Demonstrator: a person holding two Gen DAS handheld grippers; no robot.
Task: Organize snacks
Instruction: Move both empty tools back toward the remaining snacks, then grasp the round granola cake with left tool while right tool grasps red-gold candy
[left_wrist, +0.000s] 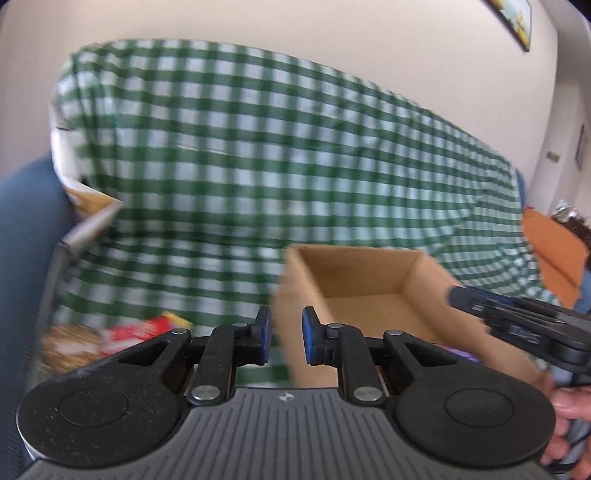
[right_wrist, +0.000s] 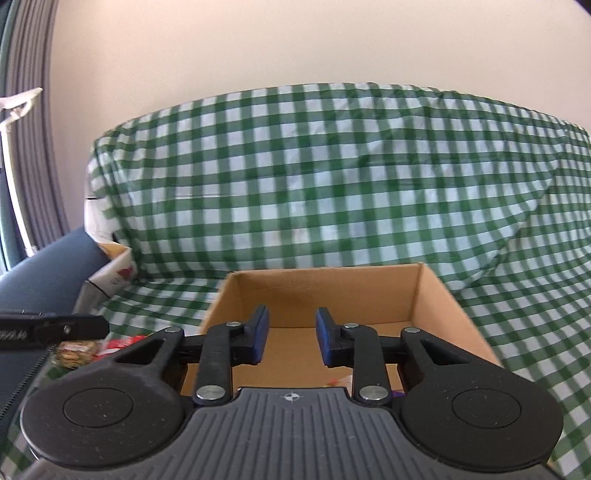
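Your left claw (left_wrist: 286, 338) was sitting with its blue pads only a narrow gap apart and nothing between them, so it wasn't holding anything. It hovered at the left wall of the open cardboard box (left_wrist: 369, 273), which sat on the green-and-white checked cloth (left_wrist: 258, 166). That whole left view was pretty smeared, so details are soft.

The snacks you hadn't boxed were down at about 8 o'clock from that claw: a red snack packet (left_wrist: 136, 330) with a brownish snack bag (left_wrist: 68, 347) right beside it on its left, both lying on the cloth. Can't tell from the blur whether they overlapped. Something purple (left_wrist: 461, 352) peeked out at the box's near edge behind the claw's right arm, too hidden to say what it was.

Your right claw (right_wrist: 290, 338) was parted a bit wider than the left, also with nothing in it, and it hung right over the box (right_wrist: 325, 291) opening, pointing at the far wall. A scrap of something reddish (right_wrist: 338, 381) showed on the box floor just under the claw body, mostly covered.

From the right view the same snack pile (right_wrist: 92, 349) sat at 9 o'clock, outside the box, just under the tip of the left claw. In the left view your right hand (left_wrist: 570, 417) was gripping the handle at 3 o'clock. A white carton (right_wrist: 114, 273) sat at the cloth's left edge against the blue cushion (right_wrist: 48, 273).
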